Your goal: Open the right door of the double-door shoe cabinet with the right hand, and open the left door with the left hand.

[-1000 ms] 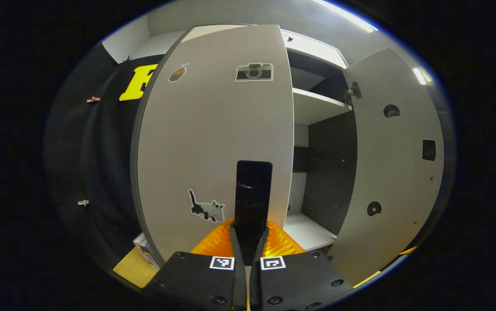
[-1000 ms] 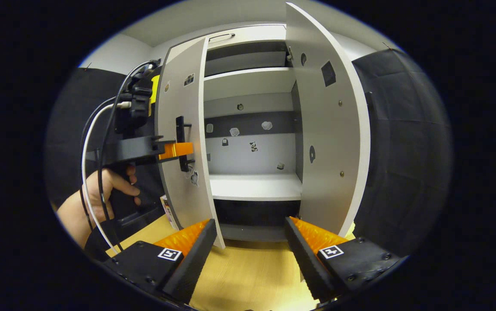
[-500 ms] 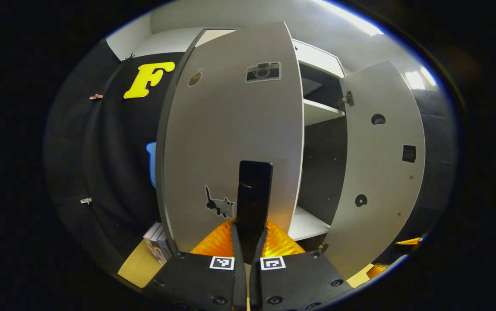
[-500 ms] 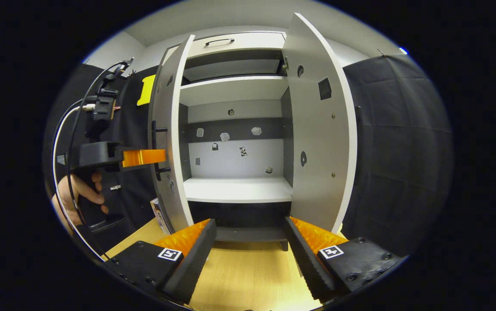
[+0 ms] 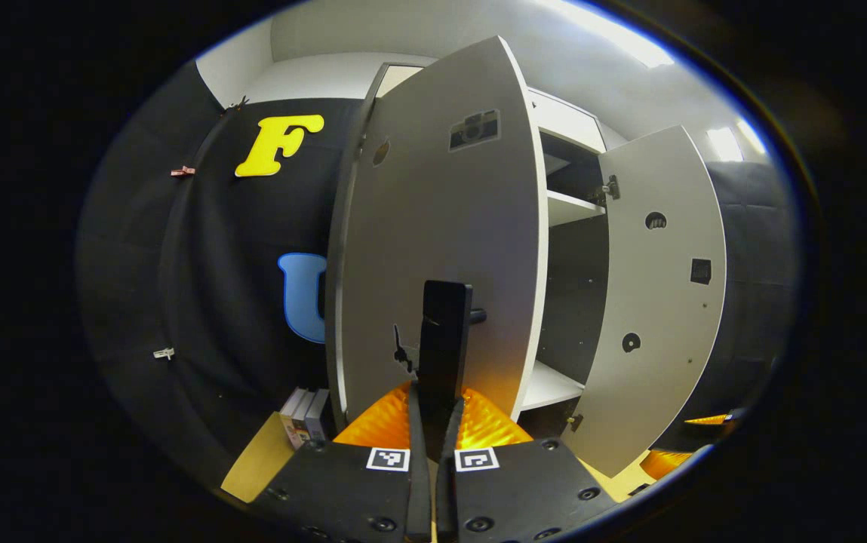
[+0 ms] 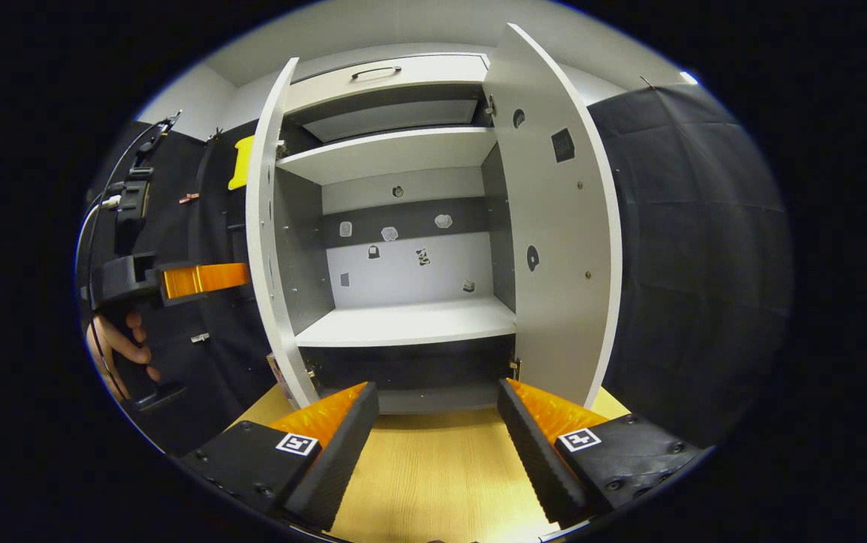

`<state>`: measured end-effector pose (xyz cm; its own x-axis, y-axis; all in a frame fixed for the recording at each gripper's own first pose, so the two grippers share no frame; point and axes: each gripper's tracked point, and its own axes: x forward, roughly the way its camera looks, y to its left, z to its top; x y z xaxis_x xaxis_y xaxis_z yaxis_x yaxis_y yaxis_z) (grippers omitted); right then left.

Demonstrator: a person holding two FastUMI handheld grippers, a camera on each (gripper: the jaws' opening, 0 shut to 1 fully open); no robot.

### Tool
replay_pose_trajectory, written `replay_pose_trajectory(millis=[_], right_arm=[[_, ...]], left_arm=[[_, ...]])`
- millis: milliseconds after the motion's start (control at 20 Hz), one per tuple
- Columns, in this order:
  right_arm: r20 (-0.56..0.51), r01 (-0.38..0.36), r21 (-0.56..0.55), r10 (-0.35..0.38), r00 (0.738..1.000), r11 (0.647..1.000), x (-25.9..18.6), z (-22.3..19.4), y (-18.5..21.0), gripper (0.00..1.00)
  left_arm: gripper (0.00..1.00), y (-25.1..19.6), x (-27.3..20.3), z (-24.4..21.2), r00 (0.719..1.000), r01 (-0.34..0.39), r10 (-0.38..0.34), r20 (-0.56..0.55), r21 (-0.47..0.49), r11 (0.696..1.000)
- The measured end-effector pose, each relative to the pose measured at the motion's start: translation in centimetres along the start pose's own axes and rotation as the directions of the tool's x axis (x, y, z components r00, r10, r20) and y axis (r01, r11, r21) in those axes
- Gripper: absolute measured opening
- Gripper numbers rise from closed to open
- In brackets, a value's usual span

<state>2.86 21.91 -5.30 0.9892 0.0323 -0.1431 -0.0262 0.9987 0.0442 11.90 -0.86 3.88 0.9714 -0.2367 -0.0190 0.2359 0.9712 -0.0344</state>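
Observation:
The shoe cabinet (image 6: 410, 320) stands with both doors swung wide, showing bare shelves inside. In the left gripper view the left door (image 5: 441, 226) fills the middle, and my left gripper (image 5: 437, 403) is shut on its black vertical handle (image 5: 444, 332). The right door (image 5: 659, 302) hangs open beyond it. In the right gripper view the left door (image 6: 263, 256) is seen edge-on, with the left gripper (image 6: 199, 279) and the hand (image 6: 112, 347) holding it out to its left. The right door (image 6: 561, 241) stands open at the right. My right gripper (image 6: 437, 415) is open, low in front of the cabinet, holding nothing.
A few small boxes (image 5: 305, 418) stand on the wooden floor (image 6: 433, 475) by the cabinet's left foot. A drawer with a handle (image 6: 376, 72) sits above the open compartment. Small stickers (image 6: 422, 256) dot the cabinet's back panel. Black cloth walls flank both sides.
The left door has swung further open with my left gripper still shut on its handle. The right gripper stays open in front of the cabinet, and the right door stays open.

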Motion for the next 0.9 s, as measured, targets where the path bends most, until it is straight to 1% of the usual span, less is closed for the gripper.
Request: replay_pose_trajectory(millis=[150,400,550,600,650,700,750,800,900], right_arm=[[0.0,0.002,-0.004,-0.002,1.0,1.0,-0.5,-0.2,0.4,0.99],[-0.008,0.013,-0.012,-0.013,1.0,1.0,-0.8,-0.3,0.3,0.99],[-0.005,0.005,-0.022,-0.005,1.0,1.0,-0.8,-0.2,0.8,0.99],[-0.005,0.0,-0.027,-0.001,1.0,1.0,-0.7,-0.3,1.2,0.99],[-0.007,-0.005,-0.03,0.005,1.0,1.0,-0.8,-0.3,1.4,0.99],[-0.009,-0.01,-0.031,0.01,1.0,0.999,-0.9,-0.4,1.7,0.99],[-0.009,-0.013,-0.03,0.013,1.0,0.999,-1.0,-0.4,1.8,0.99],[-0.011,-0.015,-0.03,0.015,1.0,0.999,-0.9,-0.4,2.0,0.99],[-0.015,-0.013,-0.037,0.013,1.0,0.999,-1.1,-0.6,2.1,0.99]], left_arm=[[0.07,1.2,-0.5,0.0,0.999,-0.044,0.043,0.029,0.028,0.999],[0.07,5.8,-2.7,0.0,0.994,-0.099,0.097,0.042,0.037,0.994],[0.06,8.5,-3.2,0.0,0.985,-0.166,0.165,0.044,0.034,0.985],[0.08,9.5,-3.2,-0.1,0.982,-0.187,0.185,0.045,0.039,0.982],[0.06,10.4,-3.4,0.0,0.978,-0.208,0.206,0.045,0.046,0.977],[0.03,11.4,-3.3,-0.1,0.978,-0.208,0.206,0.044,0.042,0.977],[0.05,11.5,-3.4,-0.1,0.982,-0.185,0.184,0.037,0.028,0.982],[0.05,11.6,-3.5,-0.2,0.985,-0.172,0.171,0.032,0.012,0.985],[0.05,11.8,-3.9,-0.3,0.986,-0.161,0.162,0.033,-0.015,0.987]])
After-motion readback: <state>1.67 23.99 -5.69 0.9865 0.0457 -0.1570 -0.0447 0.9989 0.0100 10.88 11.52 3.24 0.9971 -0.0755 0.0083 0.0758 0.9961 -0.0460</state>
